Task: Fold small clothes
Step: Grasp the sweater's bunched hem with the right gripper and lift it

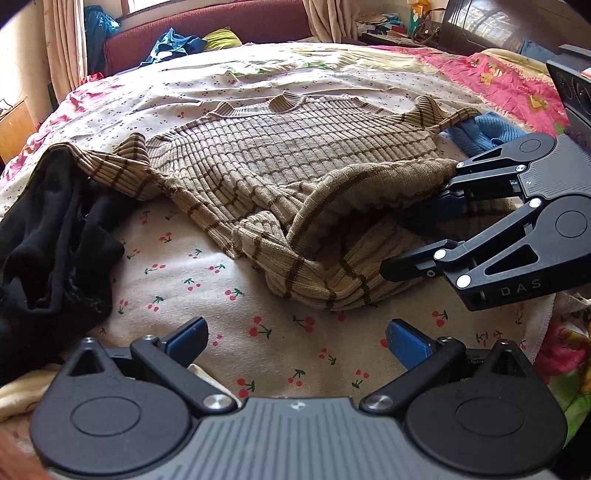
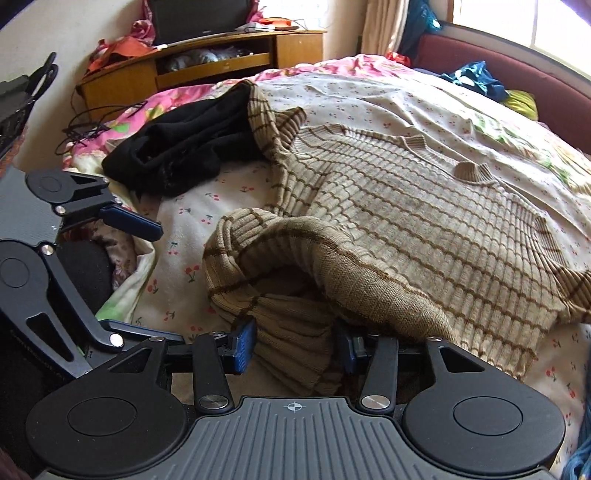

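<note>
At my far left, in my left claw's view, a wooden cabinet edge (image 1: 13,127) sits by the wall, with pale curtains (image 1: 62,44) hanging above it under a bright window. A black garment (image 1: 55,240) lies crumpled on the bed's left side, touching one sleeve of the sweater. The bed (image 1: 229,350) wears a white sheet printed with small red cherries, over a pink flowered cover (image 1: 495,79) that shows along its edges. Behind the bed runs a dark red sofa (image 1: 207,27), with blue and yellow cloth (image 1: 184,42) heaped on it.

My left claw (image 1: 295,338) hovers just over bare sheet near the bed's near edge, its blue pads apart and nothing between them.

The beige sweater with brown stripes (image 1: 288,155) lies spread across the middle of the bed, collar toward the sofa, its near hem lifted and bunched. A blue knit piece (image 1: 484,129) lies just beyond its right sleeve.

My right claw (image 2: 295,345) sits at that hem with its fingers standing apart: folds of sweater lie between them and the lifted hem drapes over one finger, and the pads do not seem to pinch it. From its side I see a wooden TV stand (image 2: 207,70) with a dark screen (image 2: 199,18) against the wall, and black cables (image 2: 96,118) trailing onto the pink cover.
</note>
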`<state>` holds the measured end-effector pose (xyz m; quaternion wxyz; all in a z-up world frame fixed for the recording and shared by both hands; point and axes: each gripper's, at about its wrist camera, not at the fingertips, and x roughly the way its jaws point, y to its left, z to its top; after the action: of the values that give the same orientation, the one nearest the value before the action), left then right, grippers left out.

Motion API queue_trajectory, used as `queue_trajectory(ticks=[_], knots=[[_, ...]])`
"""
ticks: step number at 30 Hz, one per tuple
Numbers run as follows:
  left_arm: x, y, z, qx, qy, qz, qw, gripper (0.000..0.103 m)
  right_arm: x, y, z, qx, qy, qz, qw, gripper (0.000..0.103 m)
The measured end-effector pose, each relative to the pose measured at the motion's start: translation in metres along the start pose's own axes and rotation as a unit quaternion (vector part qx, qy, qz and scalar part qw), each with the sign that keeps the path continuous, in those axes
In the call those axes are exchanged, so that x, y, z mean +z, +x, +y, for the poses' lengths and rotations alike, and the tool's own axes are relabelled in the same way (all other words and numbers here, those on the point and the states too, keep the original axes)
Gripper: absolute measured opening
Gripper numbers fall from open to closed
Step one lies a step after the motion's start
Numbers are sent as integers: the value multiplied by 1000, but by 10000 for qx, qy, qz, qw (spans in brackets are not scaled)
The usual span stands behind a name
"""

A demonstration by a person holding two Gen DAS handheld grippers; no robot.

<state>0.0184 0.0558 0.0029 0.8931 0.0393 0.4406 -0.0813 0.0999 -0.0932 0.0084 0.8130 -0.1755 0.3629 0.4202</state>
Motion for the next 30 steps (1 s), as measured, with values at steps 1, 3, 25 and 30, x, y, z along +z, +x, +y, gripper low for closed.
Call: queue_trajectory(ticks=[1,3,25,30], knots=[[1,1,1,-6,-11,15,10000,103,1,1,-1,24,-45,4,10000,45],[1,1,1,-1,-24,37,10000,103,5,6,-2,28,-210,63,9998,45],[-3,-70,50,394,-161,-563,9975,103,11,-25,59,1523,785,511,9839,8],[3,-76,59,600,-82,-765,9952,103,18,-20,93,2037,911,404,9739,9]])
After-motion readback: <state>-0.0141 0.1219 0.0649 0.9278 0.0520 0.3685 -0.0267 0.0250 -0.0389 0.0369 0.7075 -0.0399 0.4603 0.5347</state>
